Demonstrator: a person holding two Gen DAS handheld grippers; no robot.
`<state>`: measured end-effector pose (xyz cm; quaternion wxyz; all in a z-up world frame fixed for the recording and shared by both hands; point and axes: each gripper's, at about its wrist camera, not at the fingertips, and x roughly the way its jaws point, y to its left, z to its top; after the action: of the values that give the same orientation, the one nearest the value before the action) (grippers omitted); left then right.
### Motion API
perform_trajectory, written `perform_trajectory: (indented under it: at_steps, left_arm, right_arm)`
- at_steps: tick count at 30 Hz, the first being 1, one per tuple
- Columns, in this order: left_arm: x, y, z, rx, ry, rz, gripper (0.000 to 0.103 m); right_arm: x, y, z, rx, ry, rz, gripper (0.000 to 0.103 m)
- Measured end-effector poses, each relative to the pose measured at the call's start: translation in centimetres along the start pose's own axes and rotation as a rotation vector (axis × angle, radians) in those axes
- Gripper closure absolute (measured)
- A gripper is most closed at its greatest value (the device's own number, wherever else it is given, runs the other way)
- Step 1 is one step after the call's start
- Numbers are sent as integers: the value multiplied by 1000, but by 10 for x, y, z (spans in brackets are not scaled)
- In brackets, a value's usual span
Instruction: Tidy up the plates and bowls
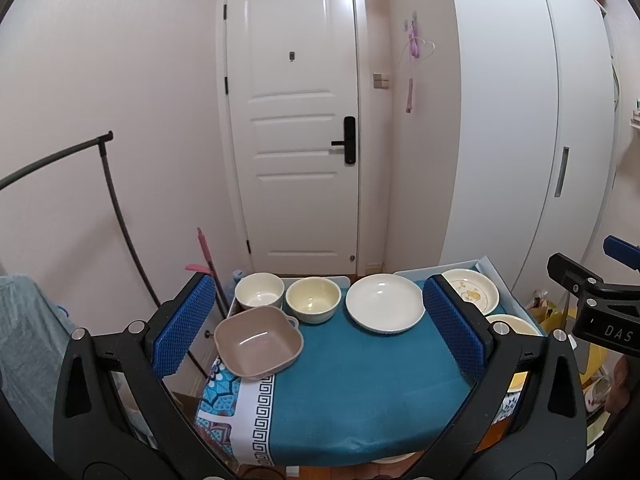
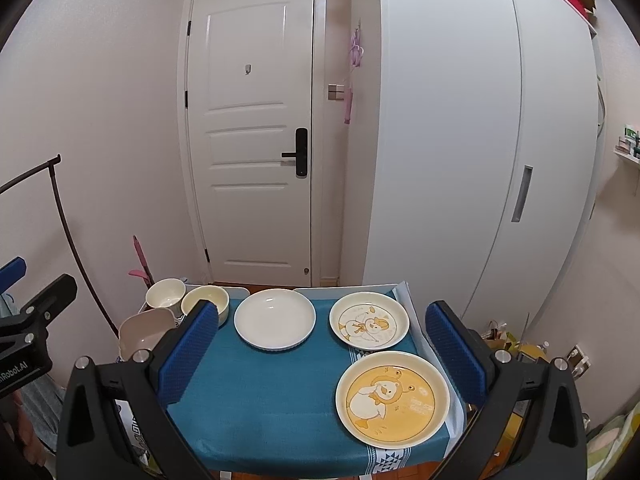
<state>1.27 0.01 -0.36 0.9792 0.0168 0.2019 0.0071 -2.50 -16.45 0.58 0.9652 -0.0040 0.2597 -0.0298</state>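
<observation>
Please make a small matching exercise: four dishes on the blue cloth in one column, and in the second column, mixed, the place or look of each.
1. square brown bowl
2. plain white plate
3. yellow duck plate
4. white round bowl

a. near right corner
b. far left corner
c. middle of the far row
d. left edge, has small handles

Pairs: 1-d, 2-c, 3-a, 4-b

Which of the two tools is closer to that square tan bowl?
Left. The left tool hangs open with the square tan bowl just beside its left finger; the right tool is open farther right, over the plates.
</observation>
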Motion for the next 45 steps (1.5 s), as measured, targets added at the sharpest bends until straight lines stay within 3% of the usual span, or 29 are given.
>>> perform_trajectory:
  at_steps: [45]
  left_arm:
    - [3, 1, 2, -8, -7, -5, 0]
  right_arm:
    - [5, -1, 0, 10, 6, -14, 0]
